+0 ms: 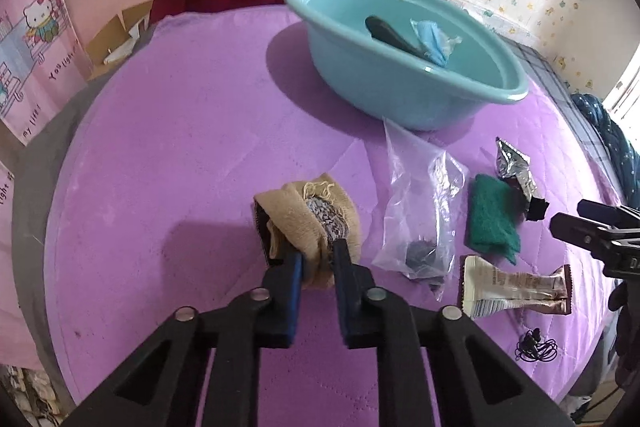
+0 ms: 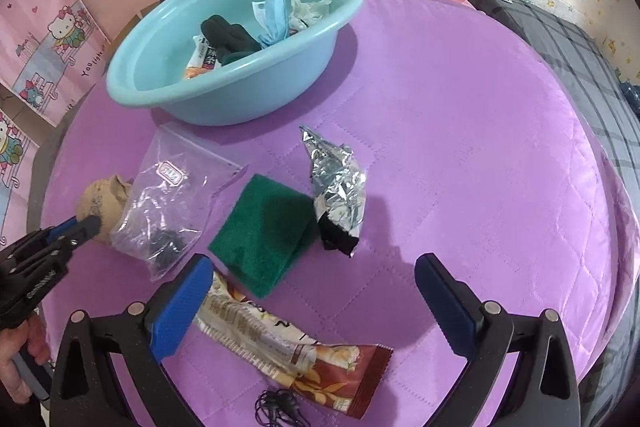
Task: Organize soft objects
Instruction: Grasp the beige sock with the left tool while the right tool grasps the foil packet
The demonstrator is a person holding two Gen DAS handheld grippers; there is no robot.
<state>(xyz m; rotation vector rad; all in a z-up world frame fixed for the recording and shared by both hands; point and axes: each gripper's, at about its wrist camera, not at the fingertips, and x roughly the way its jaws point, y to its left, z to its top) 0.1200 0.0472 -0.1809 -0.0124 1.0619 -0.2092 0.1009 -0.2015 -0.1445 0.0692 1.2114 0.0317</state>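
A purple quilted bedspread (image 2: 460,131), soft and faintly shiny, carries everything here, and at its far side sits a smooth teal plastic basin (image 2: 240,95) already holding a dark glove, a blue face mask and a snack packet. The step in hand looks like picking up the tan bundle of cloth (image 1: 308,223): the left gripper (image 1: 318,255) has pinched its near edge tight, the bundle resting on the bedspread well short of the basin. Next it likely needs a lift and carry over the rim. The right gripper (image 2: 312,287) hangs wide open and empty above a long crinkly snack wrapper (image 2: 296,347). Nearby lie a clear plastic bag (image 2: 168,203), a fuzzy green cloth (image 2: 260,235) and a crumpled foil pouch (image 2: 336,187).
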